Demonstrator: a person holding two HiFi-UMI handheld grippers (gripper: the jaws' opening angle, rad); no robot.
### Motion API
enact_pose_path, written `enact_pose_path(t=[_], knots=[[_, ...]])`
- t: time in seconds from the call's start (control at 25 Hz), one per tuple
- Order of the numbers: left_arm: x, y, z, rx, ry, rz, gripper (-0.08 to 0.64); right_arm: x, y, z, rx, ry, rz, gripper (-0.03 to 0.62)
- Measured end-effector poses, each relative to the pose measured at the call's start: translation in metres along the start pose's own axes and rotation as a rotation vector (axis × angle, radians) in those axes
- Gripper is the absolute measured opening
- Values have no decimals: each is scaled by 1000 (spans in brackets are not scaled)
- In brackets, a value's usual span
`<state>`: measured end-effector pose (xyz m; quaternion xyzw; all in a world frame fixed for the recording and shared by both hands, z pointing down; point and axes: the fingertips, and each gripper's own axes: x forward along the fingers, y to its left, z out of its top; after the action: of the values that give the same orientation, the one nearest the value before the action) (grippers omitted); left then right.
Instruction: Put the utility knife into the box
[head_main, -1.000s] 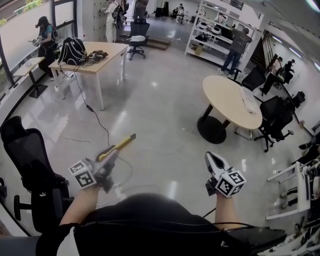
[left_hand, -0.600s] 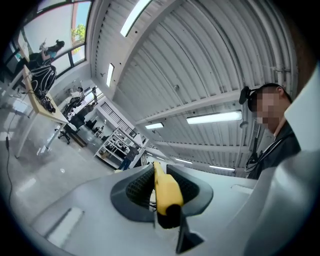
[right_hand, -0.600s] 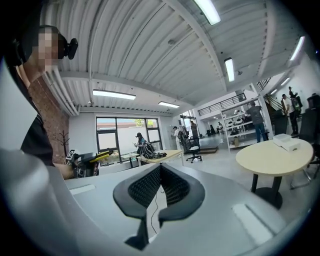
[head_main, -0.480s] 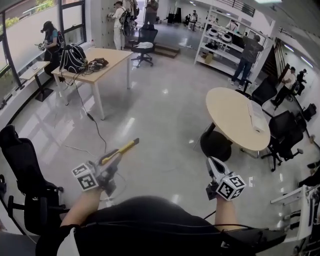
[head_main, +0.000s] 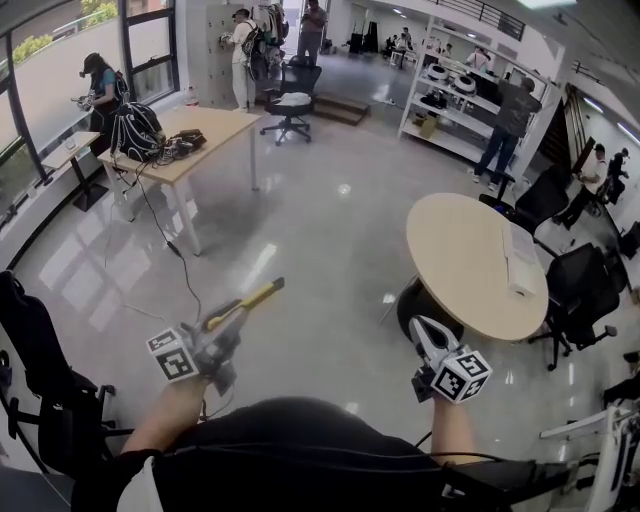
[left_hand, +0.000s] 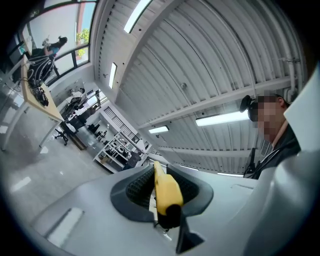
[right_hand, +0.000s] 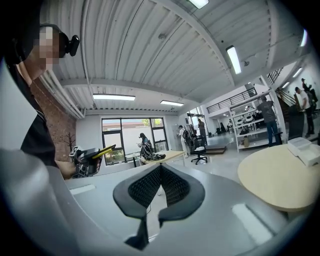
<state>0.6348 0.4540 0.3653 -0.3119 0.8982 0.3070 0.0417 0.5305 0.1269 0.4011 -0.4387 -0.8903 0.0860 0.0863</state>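
Nearest, the yellow-and-black utility knife (head_main: 255, 297) is seen clamped between the 2 jaws of the left gripper (head_main: 226, 324), held up in the air with its tip aimed up and away over the glossy grey floor (head_main: 320, 230). The right gripper (head_main: 426, 327) is clenched on nothing. Just beyond it, a round wooden table (head_main: 462, 262) is seen. Farther left, a rectangular wooden table (head_main: 215, 125) is loaded with a black backpack (head_main: 138, 130).

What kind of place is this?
Probably a big open office or workshop: a round light-wood table, a black swivel office chair beside it, and white shelving racks at the back.
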Motion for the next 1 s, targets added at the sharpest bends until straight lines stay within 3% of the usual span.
enact_pose_path(t=[0.28, 0.48, 0.64, 0.76, 1.0], knots=[[67, 89, 4, -56, 9, -6, 72, 67, -68, 7, -3, 31, -43, 14], [143, 183, 44, -84, 31, -67, 71, 153, -122, 37, -6, 8, -120, 14], [196, 238, 83, -58, 63, -137, 71, 218, -153, 67, -20, -19, -154, 14], [230, 281, 103, -66, 83, -149, 72, 258, -172, 79, -11, -37, -164, 14], [304, 333, 96, -104, 118, -174, 72, 286, -246, 78, 28, -14, -241, 14]])
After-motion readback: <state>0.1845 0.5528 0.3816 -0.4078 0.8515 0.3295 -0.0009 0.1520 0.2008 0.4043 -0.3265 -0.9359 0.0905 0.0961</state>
